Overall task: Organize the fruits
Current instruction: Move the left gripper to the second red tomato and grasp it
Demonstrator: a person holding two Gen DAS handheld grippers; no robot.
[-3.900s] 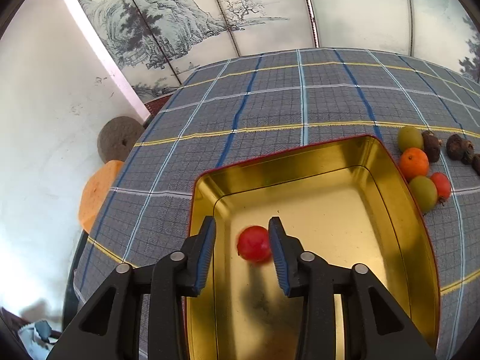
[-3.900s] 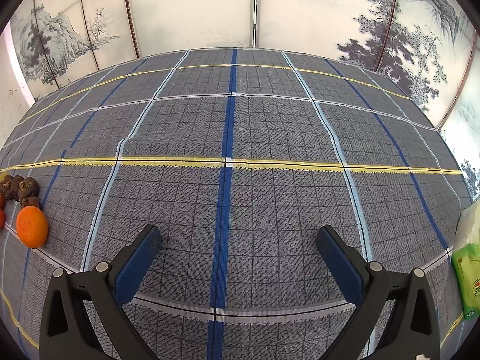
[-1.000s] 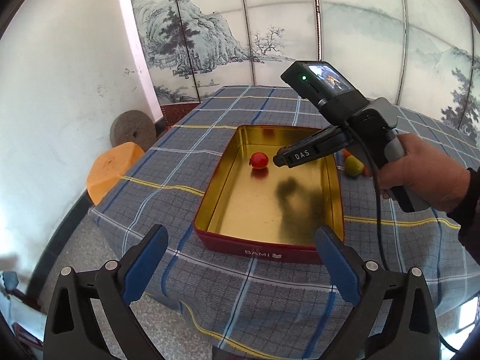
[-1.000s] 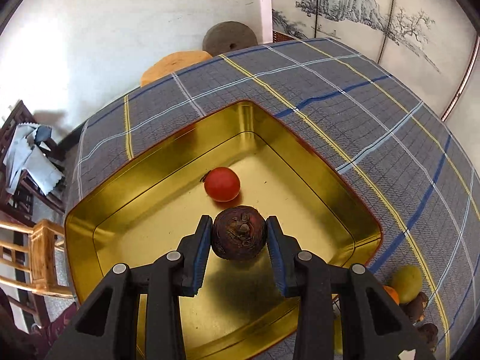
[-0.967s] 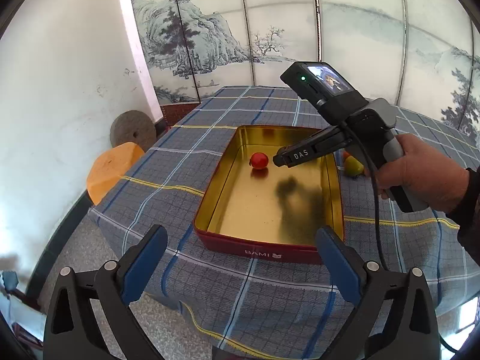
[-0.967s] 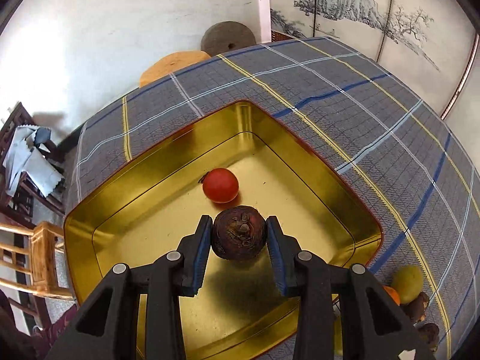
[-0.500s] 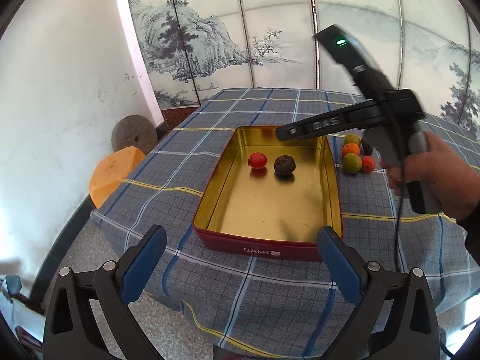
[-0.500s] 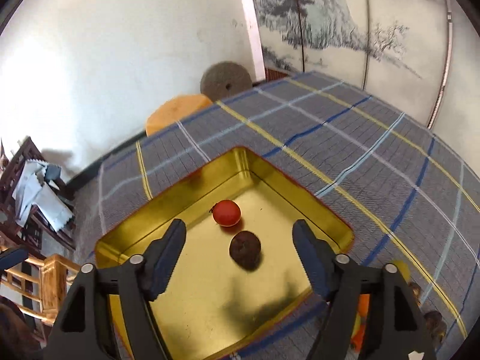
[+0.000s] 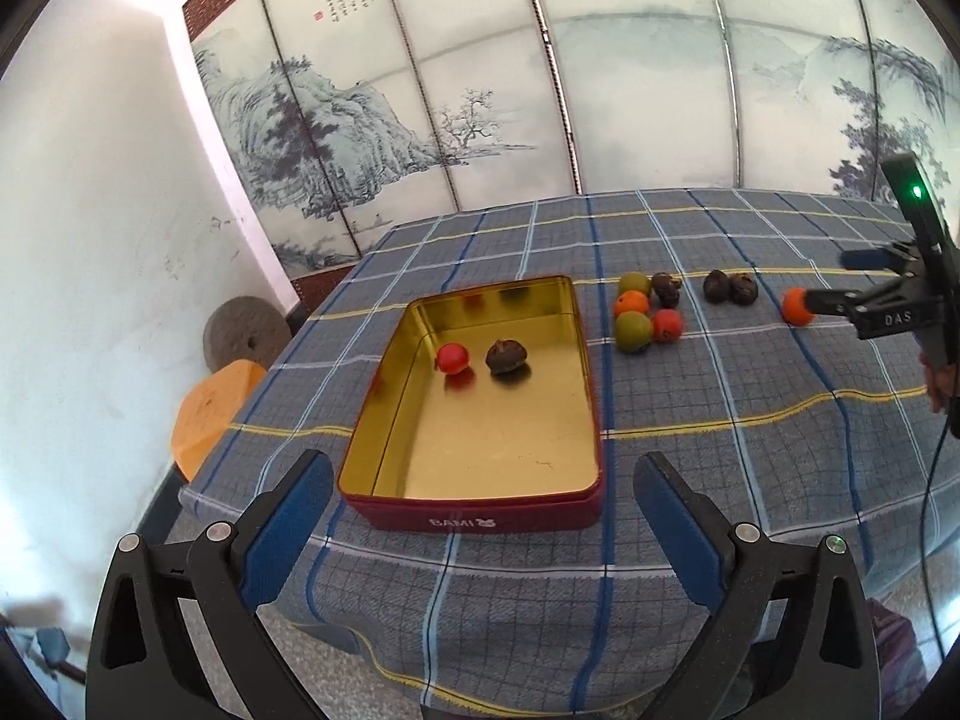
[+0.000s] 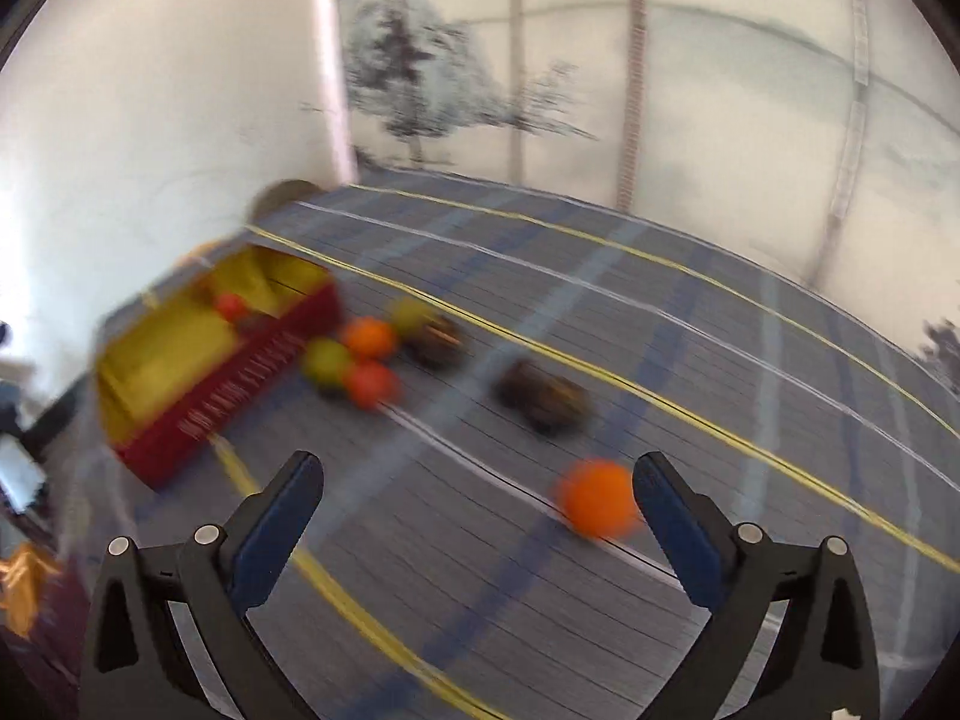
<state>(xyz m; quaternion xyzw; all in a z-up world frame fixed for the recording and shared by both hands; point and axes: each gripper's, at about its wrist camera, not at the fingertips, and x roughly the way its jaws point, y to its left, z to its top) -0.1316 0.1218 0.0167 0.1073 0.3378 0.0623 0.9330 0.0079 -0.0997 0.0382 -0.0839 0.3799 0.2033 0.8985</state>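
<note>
Now the right gripper was opening its jaws wide, nothing held; an orange fruit lay on the surface by its right finger. Left gripper stood wide open and empty, near the gold tin, which contained a red fruit and a dark fruit.

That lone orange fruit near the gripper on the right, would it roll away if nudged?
Probably. The orange fruit looks round and lies loose on the flat checked cloth, with nothing beside it to stop it. Its skin looks smooth, so the right hand-held gripper, whose jaws are opening, might slip.
</note>
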